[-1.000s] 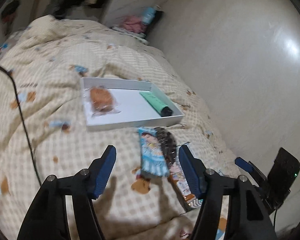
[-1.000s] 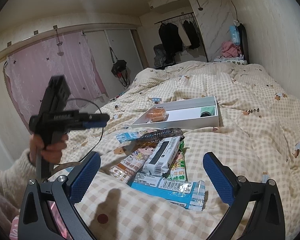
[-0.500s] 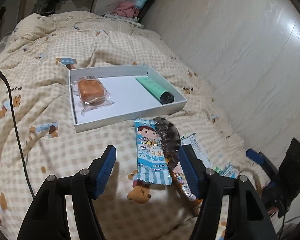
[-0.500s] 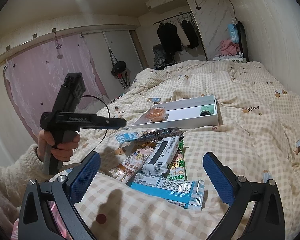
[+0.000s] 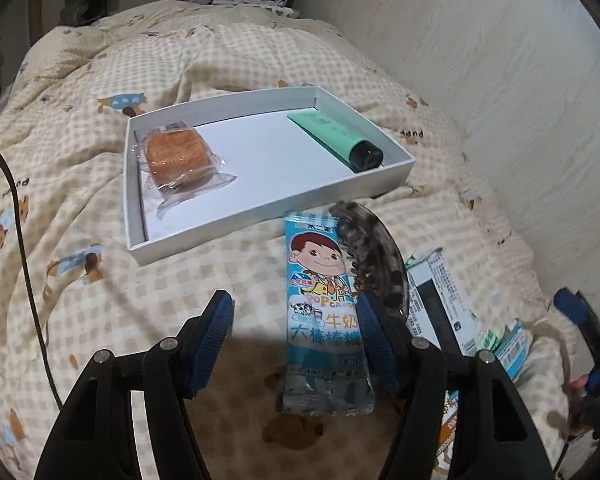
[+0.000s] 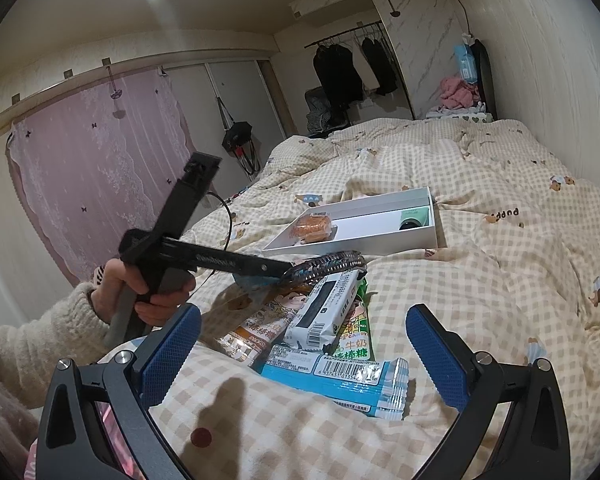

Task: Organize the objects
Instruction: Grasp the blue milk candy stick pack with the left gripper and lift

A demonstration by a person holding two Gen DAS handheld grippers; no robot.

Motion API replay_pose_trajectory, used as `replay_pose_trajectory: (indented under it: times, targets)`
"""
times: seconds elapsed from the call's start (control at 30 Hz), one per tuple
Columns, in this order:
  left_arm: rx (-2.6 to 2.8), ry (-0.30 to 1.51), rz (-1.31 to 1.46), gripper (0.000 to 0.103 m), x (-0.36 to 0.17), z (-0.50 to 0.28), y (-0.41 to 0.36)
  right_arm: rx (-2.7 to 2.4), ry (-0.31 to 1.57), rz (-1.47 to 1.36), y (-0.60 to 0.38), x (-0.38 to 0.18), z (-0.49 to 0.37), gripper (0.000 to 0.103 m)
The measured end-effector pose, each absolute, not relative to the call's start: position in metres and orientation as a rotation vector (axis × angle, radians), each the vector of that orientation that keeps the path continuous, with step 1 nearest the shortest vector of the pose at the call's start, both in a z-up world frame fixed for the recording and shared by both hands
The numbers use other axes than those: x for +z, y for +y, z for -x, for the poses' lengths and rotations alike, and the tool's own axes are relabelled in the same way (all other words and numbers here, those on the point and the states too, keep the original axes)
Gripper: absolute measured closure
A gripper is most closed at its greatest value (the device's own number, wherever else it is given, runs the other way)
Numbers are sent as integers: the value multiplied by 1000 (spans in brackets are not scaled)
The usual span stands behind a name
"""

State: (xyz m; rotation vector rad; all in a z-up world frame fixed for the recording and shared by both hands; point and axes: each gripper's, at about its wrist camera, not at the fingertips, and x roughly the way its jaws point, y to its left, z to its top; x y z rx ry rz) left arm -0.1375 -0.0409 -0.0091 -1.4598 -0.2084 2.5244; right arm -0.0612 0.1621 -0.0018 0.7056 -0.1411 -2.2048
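We find the left gripper (image 5: 296, 336) angled down over the snack pile, its jaws standing apart with nothing pressed between them. The blue candy pack (image 5: 326, 312) lies flat beneath, partly between the pads, its right edge against the right pad; a dark hair clip (image 5: 370, 256) lies just beside it on that side. The right gripper (image 6: 300, 352) hangs wide open above the near end of the pile (image 6: 324, 328), holding nothing.

We judge the step in hand to be the approach for picking the candy pack. The next move calls for lowering onto the pack, centring it between the pads while excluding the clip, then closing.

The white tray (image 5: 260, 210) sits just beyond the pile and holds a wrapped cake (image 5: 178, 156) at one end and a green tube (image 5: 336, 138) at the other, middle bare. All rests on a soft, rumpled checked quilt (image 5: 140, 304), an unsteady base. Beyond it: a pink curtain (image 6: 96, 168) and hung clothes (image 6: 352, 68).
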Motion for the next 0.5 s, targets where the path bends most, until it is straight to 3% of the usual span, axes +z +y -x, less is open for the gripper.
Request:
replay_pose_trajectory:
  times: [0.03,0.1,0.2,0.5]
  targets:
    - [2523,-198,1458,40,-10,137,-39,-2204,-142,-707,162,-2,61,0]
    - [2504,-184,1470,62,-10,135,-38,-2204,-145,-710,162,-2,62,0]
    - [2530,-165,1451,67,-6,127,-39,-2202,-147,-714,162,-2,63,0]
    - [2518,-251,1393,69,10,74,-66,-2192,-168,-733,163,-4,67,0]
